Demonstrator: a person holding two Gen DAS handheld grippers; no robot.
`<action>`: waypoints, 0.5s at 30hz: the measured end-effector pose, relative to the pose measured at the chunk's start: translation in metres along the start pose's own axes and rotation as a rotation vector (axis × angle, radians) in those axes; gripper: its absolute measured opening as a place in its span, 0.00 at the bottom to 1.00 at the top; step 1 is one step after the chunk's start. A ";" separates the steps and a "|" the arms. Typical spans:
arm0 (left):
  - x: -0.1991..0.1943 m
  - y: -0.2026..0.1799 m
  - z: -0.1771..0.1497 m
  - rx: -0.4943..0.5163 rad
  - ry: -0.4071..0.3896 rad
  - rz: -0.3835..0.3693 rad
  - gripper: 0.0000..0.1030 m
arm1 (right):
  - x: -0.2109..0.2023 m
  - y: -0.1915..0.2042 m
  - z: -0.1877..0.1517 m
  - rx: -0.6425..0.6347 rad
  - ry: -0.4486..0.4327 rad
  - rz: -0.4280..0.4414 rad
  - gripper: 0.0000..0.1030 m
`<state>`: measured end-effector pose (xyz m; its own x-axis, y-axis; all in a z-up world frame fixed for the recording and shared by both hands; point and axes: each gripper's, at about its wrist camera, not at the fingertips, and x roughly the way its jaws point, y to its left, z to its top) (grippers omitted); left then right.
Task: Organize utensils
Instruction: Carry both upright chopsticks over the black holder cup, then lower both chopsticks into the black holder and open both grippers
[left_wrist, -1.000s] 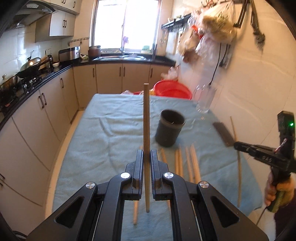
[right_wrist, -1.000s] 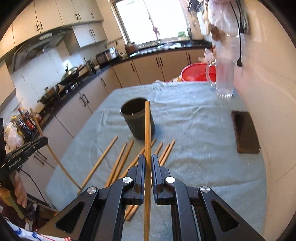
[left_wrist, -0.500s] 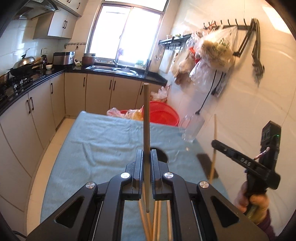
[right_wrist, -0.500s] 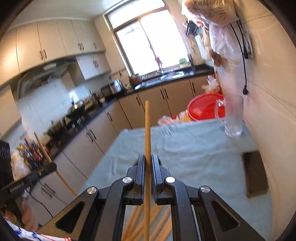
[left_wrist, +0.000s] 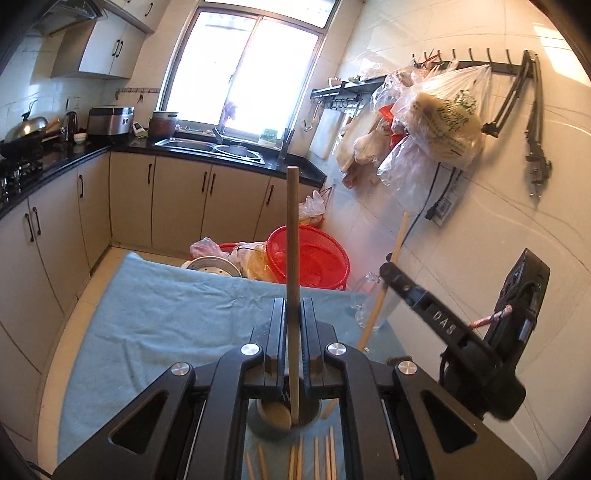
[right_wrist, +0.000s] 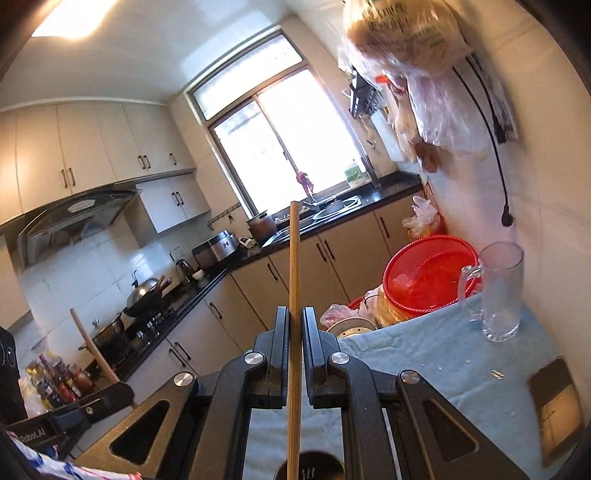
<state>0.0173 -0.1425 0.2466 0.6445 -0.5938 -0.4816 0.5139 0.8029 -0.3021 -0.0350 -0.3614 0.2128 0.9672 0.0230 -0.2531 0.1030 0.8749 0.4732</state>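
Note:
My left gripper (left_wrist: 293, 306) is shut on a wooden chopstick (left_wrist: 292, 236) held upright; its lower end hangs over the mouth of the dark utensil cup (left_wrist: 282, 419) right below the jaws. My right gripper (right_wrist: 294, 317) is shut on another upright wooden chopstick (right_wrist: 293, 266), with the cup's rim (right_wrist: 314, 467) just below it. The right gripper (left_wrist: 386, 267) and its chopstick (left_wrist: 384, 288) also show in the left wrist view at right. Several loose chopsticks (left_wrist: 314, 458) lie on the blue cloth (left_wrist: 155, 325) in front of the cup.
A glass mug (right_wrist: 498, 291) stands at the table's far right and a dark phone (right_wrist: 557, 402) lies near the wall. A red basket (right_wrist: 428, 277) and bags sit beyond the far table edge. Kitchen counters run along the left; bags hang on the right wall.
Both grippers rose and tilted up, carrying their chopsticks forward over the cup. The cup moved from mid-view to directly beneath the jaws in both views.

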 end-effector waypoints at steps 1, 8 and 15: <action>0.010 0.001 0.001 0.000 0.006 0.007 0.06 | 0.007 -0.001 -0.001 -0.001 0.003 -0.005 0.07; 0.065 0.011 -0.018 -0.032 0.129 0.032 0.06 | 0.039 -0.018 -0.030 -0.028 0.075 -0.044 0.07; 0.074 0.016 -0.035 -0.031 0.175 0.077 0.06 | 0.051 -0.032 -0.054 -0.024 0.166 -0.058 0.07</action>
<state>0.0531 -0.1715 0.1777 0.5714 -0.5148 -0.6391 0.4476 0.8483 -0.2831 -0.0019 -0.3618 0.1393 0.9081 0.0501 -0.4158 0.1498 0.8882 0.4343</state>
